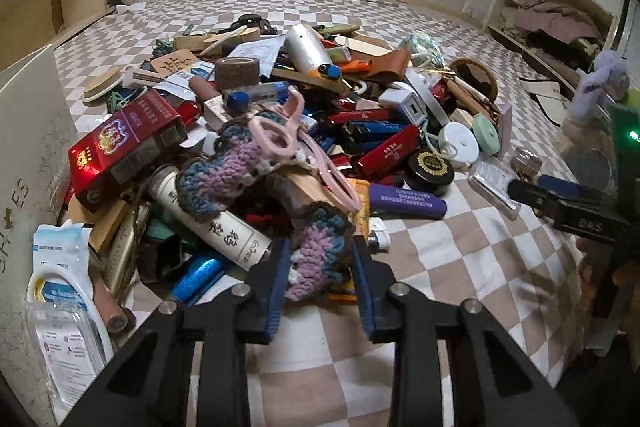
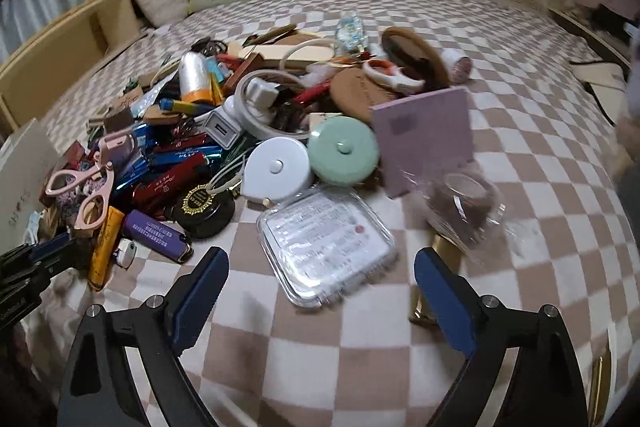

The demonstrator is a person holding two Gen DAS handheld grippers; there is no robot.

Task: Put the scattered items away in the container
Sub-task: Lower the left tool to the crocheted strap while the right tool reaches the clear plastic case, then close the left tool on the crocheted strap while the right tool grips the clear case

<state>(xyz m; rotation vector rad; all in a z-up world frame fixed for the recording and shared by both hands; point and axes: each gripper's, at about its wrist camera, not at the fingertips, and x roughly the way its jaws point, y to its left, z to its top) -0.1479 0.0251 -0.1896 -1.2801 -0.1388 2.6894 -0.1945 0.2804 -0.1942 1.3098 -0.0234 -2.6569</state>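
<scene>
Left wrist view: left gripper [image 1: 320, 279] is closed down on the crocheted piece [image 1: 316, 247] at the pile's [image 1: 320, 115] near edge; white container [image 1: 28, 155] stands just left. Right gripper [image 2: 320, 291] gapes wide, empty, over the clear plastic case [image 2: 326, 243]. Judging by the heap, tidying has barely started.

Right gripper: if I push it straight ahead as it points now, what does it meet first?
Most likely the clear plastic case, lying flat on the checkered bedspread just ahead of the open right gripper, slightly left of centre. Depth is uncertain; a high pass could reach the white round case instead.
</scene>
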